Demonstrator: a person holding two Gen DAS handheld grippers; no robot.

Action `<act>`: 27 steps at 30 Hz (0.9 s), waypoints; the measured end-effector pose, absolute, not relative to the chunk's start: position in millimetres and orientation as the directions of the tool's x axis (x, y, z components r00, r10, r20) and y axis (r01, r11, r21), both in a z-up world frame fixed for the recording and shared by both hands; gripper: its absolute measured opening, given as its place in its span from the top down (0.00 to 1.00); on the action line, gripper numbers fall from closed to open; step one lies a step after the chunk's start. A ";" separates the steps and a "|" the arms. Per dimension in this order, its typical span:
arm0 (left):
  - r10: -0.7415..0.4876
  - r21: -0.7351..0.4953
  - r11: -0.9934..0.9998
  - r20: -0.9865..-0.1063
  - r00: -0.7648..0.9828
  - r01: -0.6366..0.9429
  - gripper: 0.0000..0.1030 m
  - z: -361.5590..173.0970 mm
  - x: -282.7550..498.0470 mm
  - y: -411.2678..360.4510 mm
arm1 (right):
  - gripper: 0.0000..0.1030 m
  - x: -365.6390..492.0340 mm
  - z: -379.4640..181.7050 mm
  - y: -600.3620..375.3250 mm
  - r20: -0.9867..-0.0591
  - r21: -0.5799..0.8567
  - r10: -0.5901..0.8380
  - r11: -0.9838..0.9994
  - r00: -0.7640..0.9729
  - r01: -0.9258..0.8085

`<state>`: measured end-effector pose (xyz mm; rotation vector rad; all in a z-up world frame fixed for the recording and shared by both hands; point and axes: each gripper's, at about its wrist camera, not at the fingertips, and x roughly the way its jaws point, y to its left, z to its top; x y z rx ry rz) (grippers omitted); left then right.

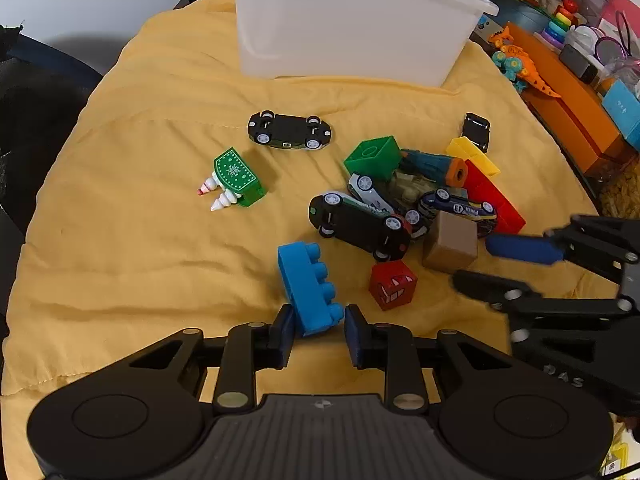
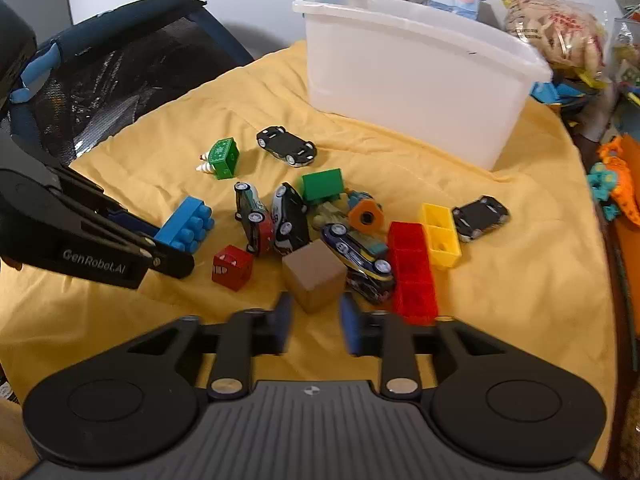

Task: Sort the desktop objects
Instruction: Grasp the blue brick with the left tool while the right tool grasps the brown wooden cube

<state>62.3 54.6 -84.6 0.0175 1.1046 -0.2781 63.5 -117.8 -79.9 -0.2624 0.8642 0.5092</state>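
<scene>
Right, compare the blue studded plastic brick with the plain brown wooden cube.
The blue studded plastic brick is long, with round studs along one side; the plain brown wooden cube is smooth-faced with roughly equal sides. The brick lies tilted, one end between the left gripper fingers; the cube sits just ahead of the open right gripper, seemingly untouched. The cube rests against the toy pile; the brick lies apart. Both lie on the yellow cloth.
</scene>
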 end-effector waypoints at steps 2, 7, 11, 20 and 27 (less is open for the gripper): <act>-0.203 -0.110 0.967 -0.881 0.428 0.231 0.65 -84.3 64.2 51.6 | 0.51 71.1 -83.8 -114.7 -0.778 -0.022 0.316 0.851 0.543 -0.525; -0.192 -0.087 0.963 -0.883 0.427 0.254 0.58 -88.9 70.3 44.9 | 0.55 78.9 -89.2 -112.1 -0.761 -0.019 0.360 0.819 0.539 -0.574; -0.175 -0.068 0.965 -0.885 0.432 0.254 0.69 -89.0 69.6 44.4 | 0.59 76.2 -89.5 -110.5 -0.772 -0.017 0.355 0.818 0.527 -0.575; -0.154 0.021 0.945 -0.853 0.499 0.326 0.76 -65.7 56.0 26.5 | 0.59 58.9 -78.3 -118.1 -0.817 -0.022 0.273 0.865 0.508 -0.501; -0.236 -0.060 0.931 -0.850 0.471 0.359 0.76 -66.7 59.4 29.8 | 0.58 64.3 -95.8 -126.9 -0.828 0.042 0.301 0.875 0.474 -0.483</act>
